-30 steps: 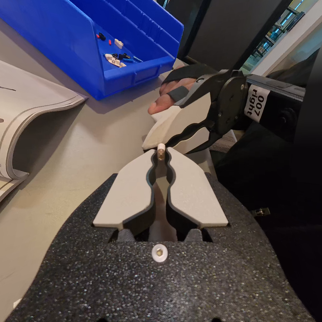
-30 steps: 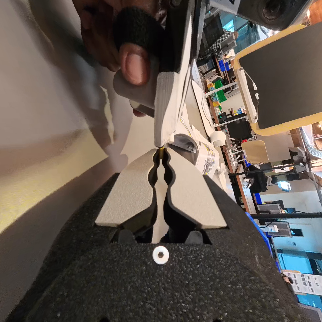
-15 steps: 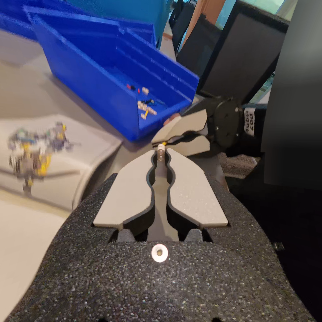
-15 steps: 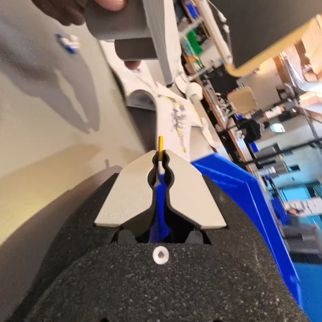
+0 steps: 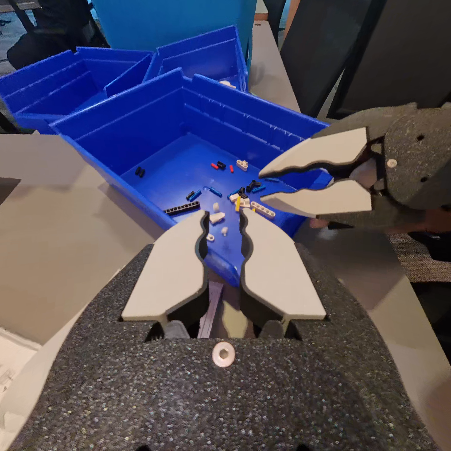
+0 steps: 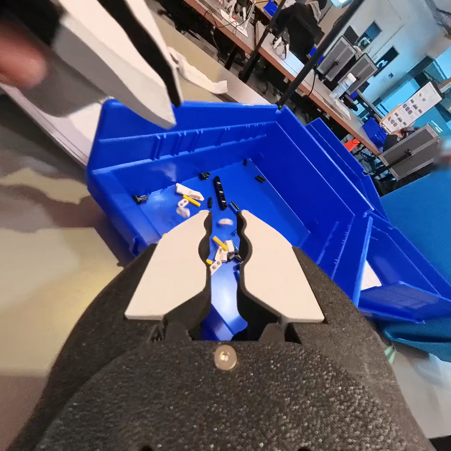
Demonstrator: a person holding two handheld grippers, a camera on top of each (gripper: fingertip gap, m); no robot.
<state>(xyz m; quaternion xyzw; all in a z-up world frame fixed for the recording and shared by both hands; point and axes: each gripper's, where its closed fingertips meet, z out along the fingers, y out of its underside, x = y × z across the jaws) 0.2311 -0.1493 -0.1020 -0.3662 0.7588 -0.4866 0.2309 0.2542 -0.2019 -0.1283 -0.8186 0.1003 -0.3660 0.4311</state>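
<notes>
Both grippers hang over a blue bin [image 5: 109, 156] with several small toy building parts on its floor. My left gripper [image 5: 224, 214] is open with nothing in its grasp. A small blurred white pin [image 5: 224, 230] shows between its fingers, down in the bin, apart from both pads. A yellow axle [image 5: 238, 203] lies by a heap of white and black parts. My right gripper [image 6: 224, 213] is open too, and it also shows in the left wrist view [image 5: 261, 187]. Below its open fingers are a blurred white piece [image 6: 225, 221] and a yellow axle [image 6: 219, 241].
A black holed beam [image 5: 181, 208] and a white holed beam [image 5: 263, 208] lie in the bin. More blue bins [image 5: 73, 80] stand behind it on the pale table [image 5: 61, 231]. Dark panels [image 5: 390, 61] rise at the right. White paper [image 5: 14, 353] lies at the near left. Some 7 centimetres of space lies between my two pairs of fingers.
Both grippers swung from the table over the bin and opened. The left let go of its small white pin and the right let go of its yellow axle.
</notes>
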